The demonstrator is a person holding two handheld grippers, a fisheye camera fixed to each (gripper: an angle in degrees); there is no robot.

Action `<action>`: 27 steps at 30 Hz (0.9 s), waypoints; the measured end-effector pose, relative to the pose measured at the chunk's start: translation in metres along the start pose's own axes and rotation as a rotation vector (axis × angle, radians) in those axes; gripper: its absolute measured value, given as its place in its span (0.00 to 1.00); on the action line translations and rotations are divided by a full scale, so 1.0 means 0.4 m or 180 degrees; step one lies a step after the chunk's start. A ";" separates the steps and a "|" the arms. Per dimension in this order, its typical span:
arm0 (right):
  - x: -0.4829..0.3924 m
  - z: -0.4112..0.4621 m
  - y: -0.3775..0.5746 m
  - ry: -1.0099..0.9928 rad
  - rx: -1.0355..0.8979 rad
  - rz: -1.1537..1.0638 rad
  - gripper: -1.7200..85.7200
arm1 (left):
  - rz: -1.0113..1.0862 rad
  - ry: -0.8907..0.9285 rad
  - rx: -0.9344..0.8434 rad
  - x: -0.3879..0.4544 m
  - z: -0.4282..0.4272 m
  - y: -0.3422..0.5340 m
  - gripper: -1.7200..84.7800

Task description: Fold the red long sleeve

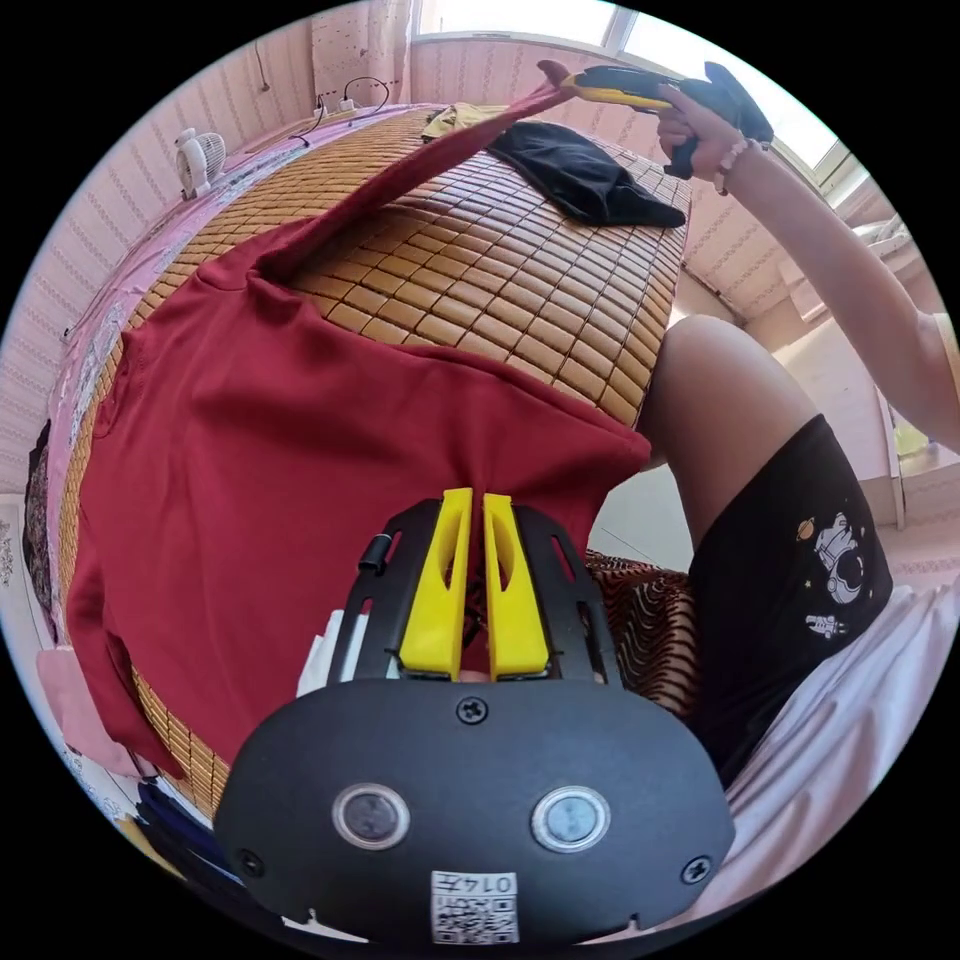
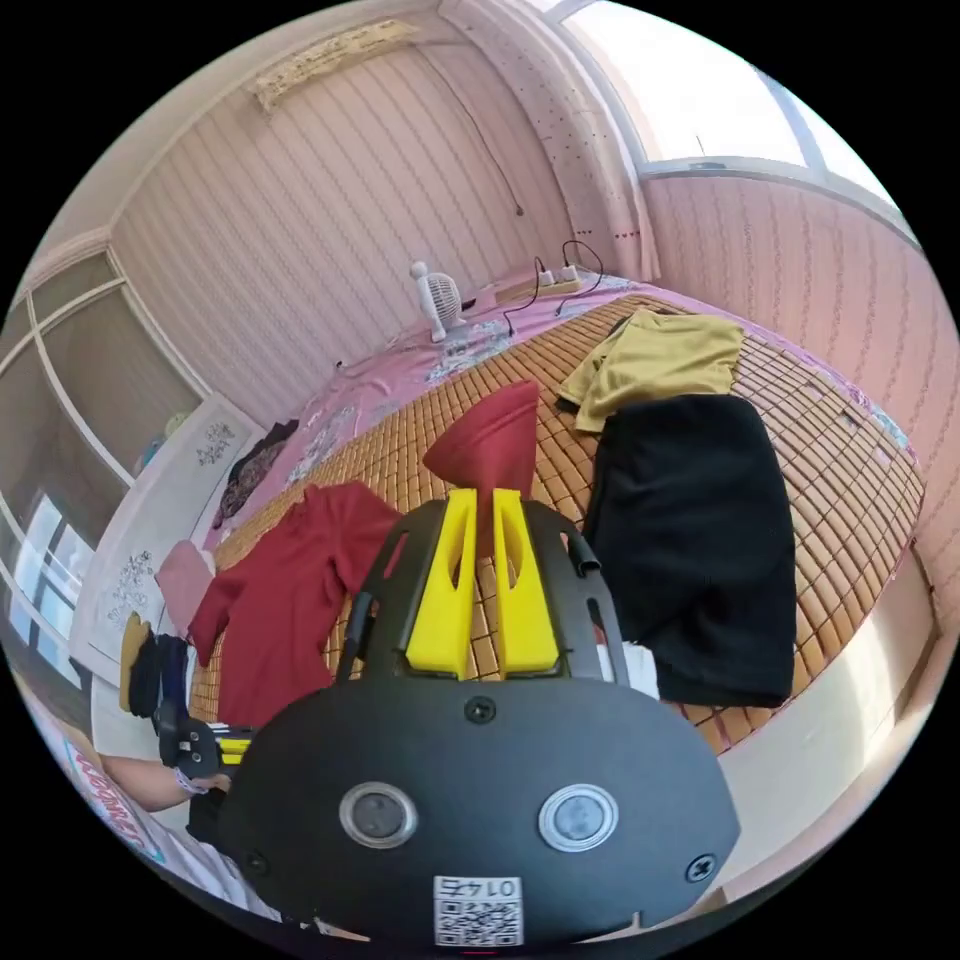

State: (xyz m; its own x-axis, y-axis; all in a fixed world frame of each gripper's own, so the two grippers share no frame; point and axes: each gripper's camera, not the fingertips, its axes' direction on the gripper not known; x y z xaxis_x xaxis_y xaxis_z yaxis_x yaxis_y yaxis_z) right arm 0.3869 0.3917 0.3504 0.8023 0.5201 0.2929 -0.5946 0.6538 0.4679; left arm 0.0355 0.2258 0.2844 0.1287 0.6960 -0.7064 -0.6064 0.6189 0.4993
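Left gripper [image 1: 478, 500]: clenched on the shirt's hem at the mat's near edge, yellow jaws nearly together with red cloth pinched between.
Shirt [image 1: 300, 450]: spread on the mat, body at 9 to 12 o'clock from the left jaws, slightly rumpled, one sleeve hanging over the mat's edge at 8 o'clock.
Sleeve [image 1: 420, 175]: stretched taut from the shoulder toward 1 o'clock, up off the mat.
Right gripper [image 2: 482, 497]: grasping the cuff, red cloth bunched between and above its jaws; in the left gripper view, held high in a hand [image 1: 700, 125] at 1 o'clock.
Mat [image 1: 500, 270]: woven, bare between shirt and black garment.
Black garment [image 2: 690, 540]: lying at 2 o'clock of the right jaws, just beside the sleeve's path.
Yellow garment [image 2: 655, 370]: beyond the black one, touching it.
Fan [image 2: 437, 297]: far, at 11 o'clock by the wall.
Step, as judged: folding the sleeve across the body.
Advice: keep hem pinned flat, carry cuff low and straight over the chest, keep tension even, steer wide of the black garment, lay down before letting go.
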 end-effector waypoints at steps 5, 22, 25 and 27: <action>0.120 -0.061 -0.019 0.0207 0.0342 0.0307 0.04 | 0.0363 0.0296 0.0120 0.037 -0.043 -0.067 0.03; -0.015 -0.107 0.129 0.1387 -0.0346 -0.0237 0.09 | -0.1077 0.0677 0.0889 -0.264 -0.343 0.210 0.08; -0.179 -0.018 0.093 0.0943 -0.0618 -0.0868 0.09 | -0.1744 0.0010 0.0919 -0.417 -0.419 0.363 0.09; -0.336 0.089 0.073 0.0524 -0.0855 -0.1359 0.09 | -0.2175 -0.0283 0.0895 -0.508 -0.456 0.458 0.10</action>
State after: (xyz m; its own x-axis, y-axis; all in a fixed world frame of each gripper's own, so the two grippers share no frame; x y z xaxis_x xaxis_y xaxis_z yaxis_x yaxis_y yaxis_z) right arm 0.2635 0.3214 0.3543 0.9700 0.2420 -0.0219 -0.2264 0.9327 0.2806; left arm -0.2446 0.1314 0.4278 0.4753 0.1420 -0.8683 -0.1462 0.9859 0.0812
